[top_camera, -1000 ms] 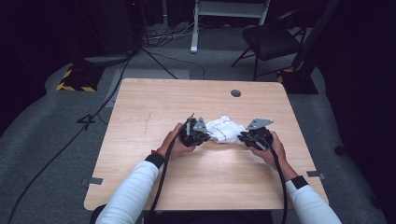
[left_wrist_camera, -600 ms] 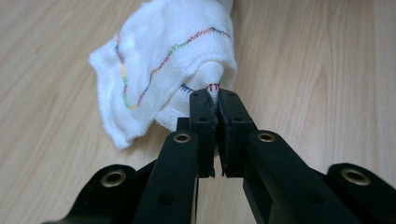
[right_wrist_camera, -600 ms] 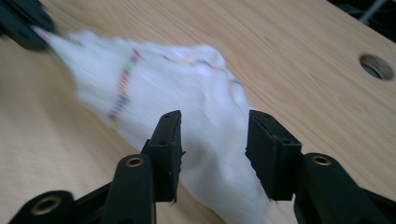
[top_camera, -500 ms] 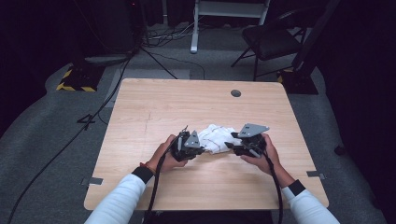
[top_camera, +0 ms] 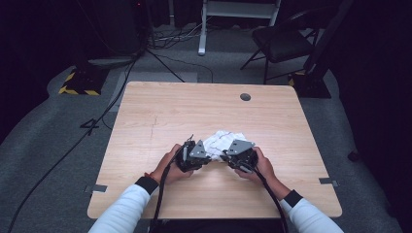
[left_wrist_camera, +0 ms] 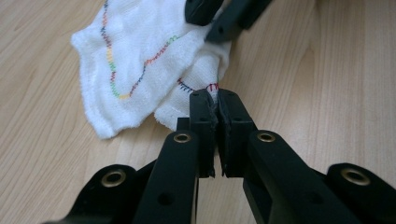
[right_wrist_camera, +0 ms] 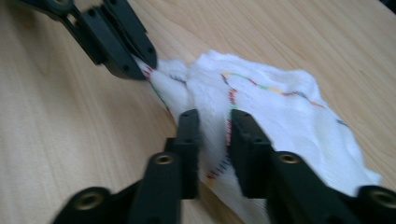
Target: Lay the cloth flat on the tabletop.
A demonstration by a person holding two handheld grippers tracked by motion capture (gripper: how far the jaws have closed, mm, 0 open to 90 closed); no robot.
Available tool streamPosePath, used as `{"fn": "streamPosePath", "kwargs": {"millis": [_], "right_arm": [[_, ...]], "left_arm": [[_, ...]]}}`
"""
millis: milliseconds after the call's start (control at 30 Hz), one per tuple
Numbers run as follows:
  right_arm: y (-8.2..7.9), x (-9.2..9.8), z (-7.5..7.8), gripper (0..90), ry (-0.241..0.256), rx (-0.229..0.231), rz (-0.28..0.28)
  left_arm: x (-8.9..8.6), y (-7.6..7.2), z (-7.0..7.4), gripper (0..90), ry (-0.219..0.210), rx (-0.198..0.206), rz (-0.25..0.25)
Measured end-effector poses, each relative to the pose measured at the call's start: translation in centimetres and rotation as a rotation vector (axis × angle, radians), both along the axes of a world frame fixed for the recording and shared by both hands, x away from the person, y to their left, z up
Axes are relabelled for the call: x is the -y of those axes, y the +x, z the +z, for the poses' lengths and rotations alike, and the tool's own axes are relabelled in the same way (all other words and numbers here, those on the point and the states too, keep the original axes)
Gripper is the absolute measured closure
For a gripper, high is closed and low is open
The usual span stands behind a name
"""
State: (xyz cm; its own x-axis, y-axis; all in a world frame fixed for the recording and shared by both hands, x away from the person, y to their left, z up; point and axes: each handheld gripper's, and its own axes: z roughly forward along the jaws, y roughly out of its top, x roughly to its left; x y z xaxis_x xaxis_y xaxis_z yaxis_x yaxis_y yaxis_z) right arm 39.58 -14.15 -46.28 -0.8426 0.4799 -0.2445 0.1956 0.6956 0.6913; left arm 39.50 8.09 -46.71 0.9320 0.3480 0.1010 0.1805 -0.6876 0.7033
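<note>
A white cloth [top_camera: 222,141] with multicoloured stitching lies crumpled on the wooden table [top_camera: 160,116], a little in front of its middle. My left gripper [top_camera: 208,158] comes at it from the left and my right gripper [top_camera: 225,156] from the right. In the left gripper view the jaws [left_wrist_camera: 213,95] are shut on a stitched edge of the cloth [left_wrist_camera: 140,65]. The right gripper's black fingers [left_wrist_camera: 224,16] rest on the cloth at the top. In the right gripper view the jaws [right_wrist_camera: 212,116] pinch a bunched fold of cloth [right_wrist_camera: 280,107], beside the left gripper's fingers [right_wrist_camera: 126,51].
A round cable hole [top_camera: 245,96] sits near the table's far edge. Behind the table on the grey floor stand a black chair [top_camera: 286,43], a white stand [top_camera: 204,29] and loose cables [top_camera: 121,82]. Bare tabletop surrounds the cloth on all sides.
Both hands have pulled back toward the near edge and come closer together. The cloth has been dragged along and bunched up between the grippers.
</note>
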Motion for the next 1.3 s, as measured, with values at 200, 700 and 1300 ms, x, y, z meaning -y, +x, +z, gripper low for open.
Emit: {"fn": "streamPosePath", "kwargs": {"millis": [200, 700, 1300], "right_arm": [[0.0, 1.5, 0.7, 87.9, 0.020, 0.034, -0.032], [0.1, 7.6, 3.2, 89.7, 0.114, 0.052, -0.165], [1.5, 15.4, 2.2, 90.0, 0.215, -0.066, -0.353]], "left_arm": [[-1.0, 0.1, 0.7, 85.7, -0.022, 0.018, 0.032], [-4.2, -0.5, 1.9, 85.8, -0.051, 0.063, 0.106], [-10.1, -2.4, 1.7, 85.2, -0.074, 0.044, 0.229]]}}
